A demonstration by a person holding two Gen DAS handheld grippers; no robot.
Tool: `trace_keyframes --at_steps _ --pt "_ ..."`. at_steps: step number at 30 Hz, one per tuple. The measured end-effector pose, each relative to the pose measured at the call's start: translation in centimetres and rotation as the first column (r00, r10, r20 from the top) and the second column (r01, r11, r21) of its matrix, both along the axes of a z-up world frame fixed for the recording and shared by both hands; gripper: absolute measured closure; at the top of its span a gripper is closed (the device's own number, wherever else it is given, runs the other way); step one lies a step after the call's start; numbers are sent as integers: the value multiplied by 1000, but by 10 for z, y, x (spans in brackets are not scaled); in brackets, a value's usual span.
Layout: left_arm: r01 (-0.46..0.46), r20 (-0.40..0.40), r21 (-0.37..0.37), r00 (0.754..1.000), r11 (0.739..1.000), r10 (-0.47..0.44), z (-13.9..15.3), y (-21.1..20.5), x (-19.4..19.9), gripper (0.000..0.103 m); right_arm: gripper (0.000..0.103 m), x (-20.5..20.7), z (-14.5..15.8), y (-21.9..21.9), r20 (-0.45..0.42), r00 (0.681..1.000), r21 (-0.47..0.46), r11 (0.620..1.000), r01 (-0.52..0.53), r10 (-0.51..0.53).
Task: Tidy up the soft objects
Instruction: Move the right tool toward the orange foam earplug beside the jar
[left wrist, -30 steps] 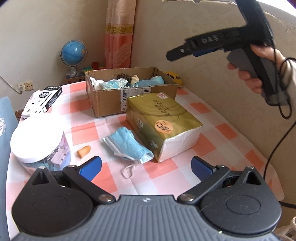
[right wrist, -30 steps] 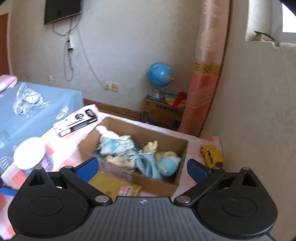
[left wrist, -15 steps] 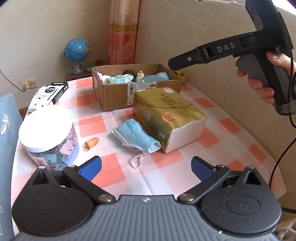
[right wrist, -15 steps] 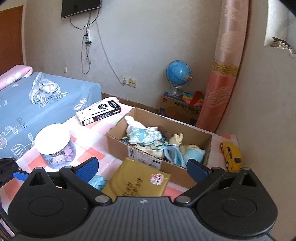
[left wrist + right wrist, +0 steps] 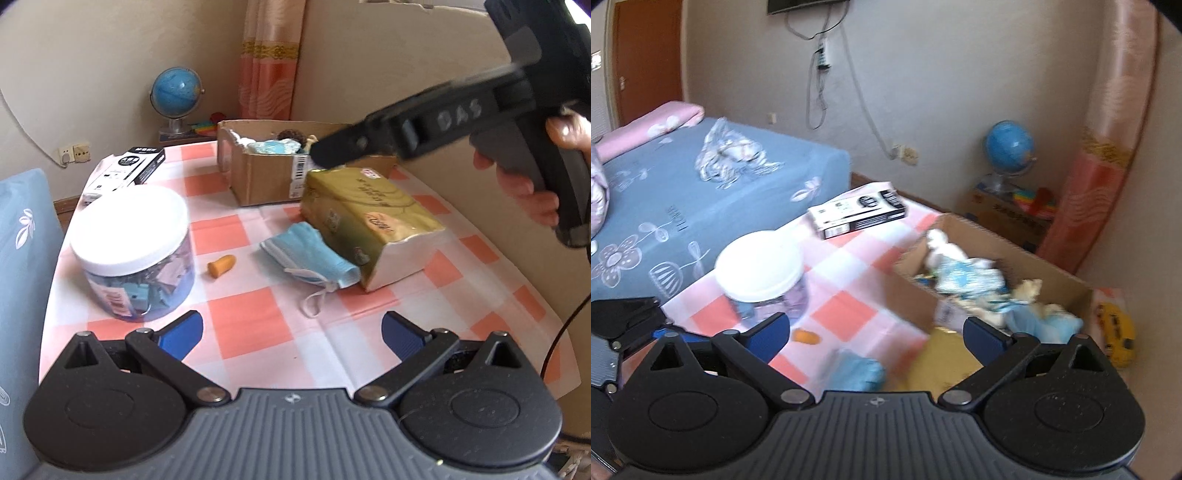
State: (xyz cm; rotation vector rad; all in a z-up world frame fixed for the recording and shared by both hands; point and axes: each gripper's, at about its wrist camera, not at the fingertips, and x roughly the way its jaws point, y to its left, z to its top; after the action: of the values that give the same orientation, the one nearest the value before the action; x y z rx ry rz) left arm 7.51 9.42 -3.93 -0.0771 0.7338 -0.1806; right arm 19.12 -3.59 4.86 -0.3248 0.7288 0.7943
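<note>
- Left wrist view: the left gripper [image 5: 291, 332] is wide open and holds nothing; it hangs above the near edge of the table [image 5: 258, 325], which has a pink and white checked cloth.
- The right gripper [image 5: 321, 157] is held by a hand [image 5: 532, 184] high over the right side of the table, with its tip over the cardboard box [image 5: 273, 181]. From this side I cannot tell how its fingers stand.
- The blue face mask [image 5: 310, 254] lies near the middle of the table, touching the long side of the yellow tissue pack [image 5: 369, 221].
- The small orange earplug [image 5: 221, 265] lies alone between the mask and the clear jar [image 5: 136, 254] with a white lid, which stands near the left edge.
- The cardboard box is at the far edge and has soft toys inside.
- Right wrist view: the right gripper [image 5: 877, 332] is wide open and empty, above the mask [image 5: 858, 371] and the tissue pack [image 5: 942, 362]; this part is blurred.
- The box [image 5: 993, 273] with soft toys [image 5: 967, 277] is at the right, the earplug [image 5: 807, 336] is near the left finger.
</note>
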Motion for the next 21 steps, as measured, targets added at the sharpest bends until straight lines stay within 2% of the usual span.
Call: trace_keyframes --at_steps 5,9,11,17,21 --pt "-17 -17 0 1000 1000 17 -6 11 0 1 18 -5 -19 30 -48 997 -33 998 -62 60" --pt "-33 -29 0 999 999 33 -11 18 1 1 26 -5 -33 49 -89 992 -45 995 -91 86" --pt "-43 -36 4 998 999 43 -14 20 3 1 36 -3 -40 56 -107 990 -53 994 -100 94" --pt "-40 -48 15 998 999 40 -19 24 5 1 49 3 -61 74 -175 980 -64 992 -106 93" --pt "-38 -52 14 998 999 39 -20 25 7 1 53 7 -73 83 -205 975 -77 992 -103 85"
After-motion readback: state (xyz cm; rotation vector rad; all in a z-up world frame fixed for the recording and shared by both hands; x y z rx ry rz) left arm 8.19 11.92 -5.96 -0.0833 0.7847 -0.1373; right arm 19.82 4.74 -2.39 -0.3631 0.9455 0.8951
